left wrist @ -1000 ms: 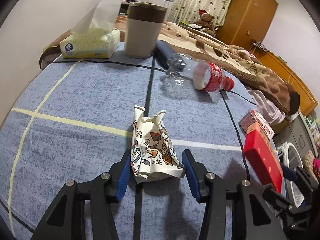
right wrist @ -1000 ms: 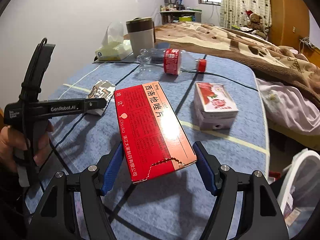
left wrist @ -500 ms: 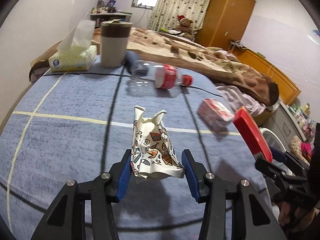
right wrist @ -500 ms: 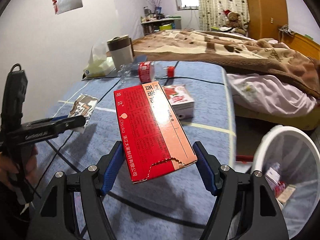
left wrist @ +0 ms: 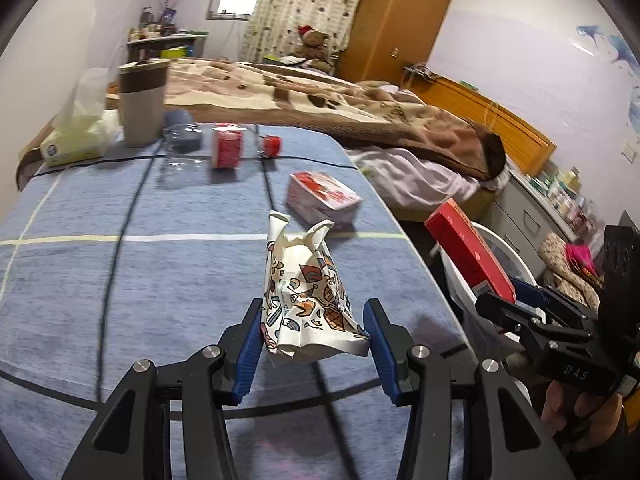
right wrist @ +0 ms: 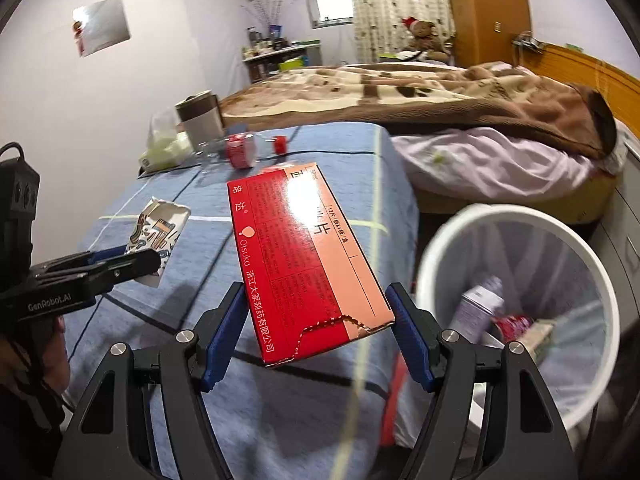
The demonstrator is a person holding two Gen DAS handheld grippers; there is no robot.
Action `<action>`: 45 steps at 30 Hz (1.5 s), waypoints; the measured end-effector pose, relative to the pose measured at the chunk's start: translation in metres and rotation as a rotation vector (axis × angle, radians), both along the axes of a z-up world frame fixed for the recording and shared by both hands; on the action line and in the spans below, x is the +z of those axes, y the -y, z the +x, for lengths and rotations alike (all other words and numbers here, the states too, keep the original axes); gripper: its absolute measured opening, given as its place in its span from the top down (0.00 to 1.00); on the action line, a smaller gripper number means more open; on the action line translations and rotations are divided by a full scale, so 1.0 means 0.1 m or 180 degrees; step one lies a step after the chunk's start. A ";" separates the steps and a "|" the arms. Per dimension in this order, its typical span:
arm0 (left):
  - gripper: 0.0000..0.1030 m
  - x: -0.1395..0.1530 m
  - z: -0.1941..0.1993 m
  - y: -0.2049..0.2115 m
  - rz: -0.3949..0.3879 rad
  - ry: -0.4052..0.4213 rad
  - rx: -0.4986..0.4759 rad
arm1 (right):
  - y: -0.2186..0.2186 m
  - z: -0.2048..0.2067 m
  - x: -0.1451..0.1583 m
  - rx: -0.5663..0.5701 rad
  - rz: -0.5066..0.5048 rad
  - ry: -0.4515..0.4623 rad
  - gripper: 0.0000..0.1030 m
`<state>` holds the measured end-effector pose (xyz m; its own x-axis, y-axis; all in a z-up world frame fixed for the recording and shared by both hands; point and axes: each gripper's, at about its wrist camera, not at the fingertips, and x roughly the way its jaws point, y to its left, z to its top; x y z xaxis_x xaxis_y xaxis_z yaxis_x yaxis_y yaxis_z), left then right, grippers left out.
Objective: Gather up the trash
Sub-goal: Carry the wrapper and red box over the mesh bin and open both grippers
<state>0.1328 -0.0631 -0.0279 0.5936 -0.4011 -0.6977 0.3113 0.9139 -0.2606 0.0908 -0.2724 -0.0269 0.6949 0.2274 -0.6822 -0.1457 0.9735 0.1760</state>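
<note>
My left gripper (left wrist: pixel 314 338) is shut on a crumpled patterned paper cup (left wrist: pixel 306 300) and holds it above the blue table (left wrist: pixel 160 280). My right gripper (right wrist: pixel 316 328) is shut on a flat red medicine box (right wrist: pixel 300 256), lifted near the table's right edge. A white wire trash bin (right wrist: pixel 520 288) stands on the floor to the right, with some trash inside. The red box (left wrist: pixel 468 256) and right gripper (left wrist: pixel 520 300) show in the left wrist view over the bin. The cup (right wrist: pixel 156 236) shows at the left in the right wrist view.
On the table lie a clear plastic bottle with a red label (left wrist: pixel 216 148), a small red-and-white carton (left wrist: pixel 324 198), a beige-and-brown tumbler (left wrist: pixel 140 104) and a tissue box (left wrist: pixel 76 140). A bed with a brown blanket (left wrist: pixel 320 100) lies beyond.
Both grippers have swung to the right with their loads. The bin has come fully into the right wrist view and the red box now hangs close beside it.
</note>
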 end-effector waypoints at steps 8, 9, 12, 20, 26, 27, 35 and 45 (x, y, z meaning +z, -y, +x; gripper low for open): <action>0.52 -0.01 -0.04 0.38 0.0035 0.0008 -0.0290 | 0.31 -0.12 -0.01 -0.0315 0.0009 -0.0018 0.31; 0.52 0.00 -0.05 0.42 0.0034 0.0009 -0.0320 | 0.35 -0.13 -0.01 -0.0347 0.0010 -0.0019 0.31; 0.52 0.01 -0.04 0.57 0.0042 0.0025 -0.0426 | 0.50 -0.18 -0.01 -0.0494 0.0013 -0.0023 0.31; 0.52 0.03 0.04 1.03 0.0010 0.0032 -0.0715 | 0.87 -0.31 -0.06 -0.0891 0.0022 -0.0068 0.31; 0.52 0.01 0.08 1.40 -0.0002 0.0034 -0.0972 | 1.06 -0.36 -0.12 -0.1095 0.0011 -0.0132 0.31; 0.52 0.00 0.09 1.48 0.0004 0.0025 -0.1022 | 1.09 -0.38 -0.13 -0.1123 0.0015 -0.0146 0.31; 0.51 -0.12 0.15 1.99 0.0056 -0.0053 -0.1337 | 1.27 -0.41 -0.20 -0.1296 -0.0014 -0.0258 0.31; 0.51 -0.28 0.30 2.35 -0.0002 -0.0165 -0.1470 | 1.39 -0.41 -0.25 -0.1426 0.0007 -0.0340 0.30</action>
